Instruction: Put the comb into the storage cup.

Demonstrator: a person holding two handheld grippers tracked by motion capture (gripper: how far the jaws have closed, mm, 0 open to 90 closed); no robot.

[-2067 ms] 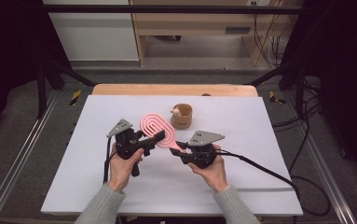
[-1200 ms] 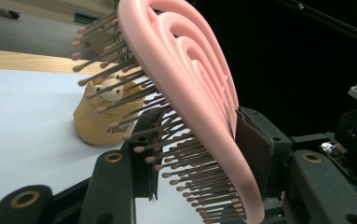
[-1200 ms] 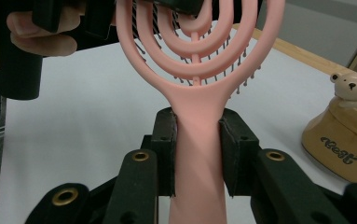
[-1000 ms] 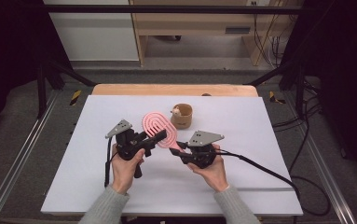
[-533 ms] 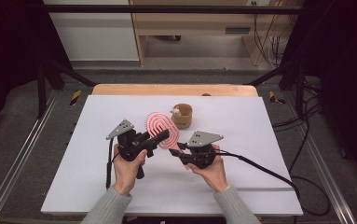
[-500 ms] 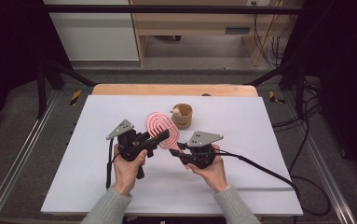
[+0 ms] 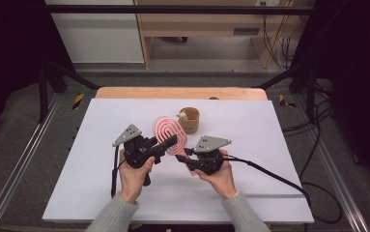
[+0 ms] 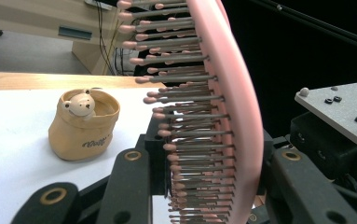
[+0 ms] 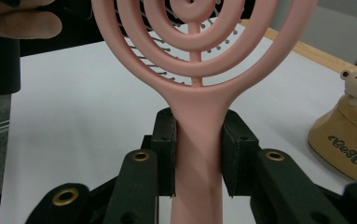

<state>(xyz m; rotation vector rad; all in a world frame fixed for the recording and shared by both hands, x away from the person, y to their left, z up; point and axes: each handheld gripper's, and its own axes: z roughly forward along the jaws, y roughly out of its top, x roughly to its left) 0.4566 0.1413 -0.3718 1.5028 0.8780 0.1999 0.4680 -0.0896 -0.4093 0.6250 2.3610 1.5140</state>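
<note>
High view catalogued a white table [image 7: 279, 193], then a pink hairbrush [image 7: 169, 133] held above it between both tongs. Right gripper [image 9: 197, 154] clamped the stiff handle; left gripper [image 8: 204, 154] had just closed across the bristled head. Judged light, rigid, smooth plastic; handle remained the surest hold.

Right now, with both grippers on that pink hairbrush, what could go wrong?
The left gripper has just closed on the hairbrush head, pressing its thin bristles; they could bend. The right gripper clamps the handle, so pulling apart could twist the brush. The bear cup stands close behind and could be knocked.
</note>
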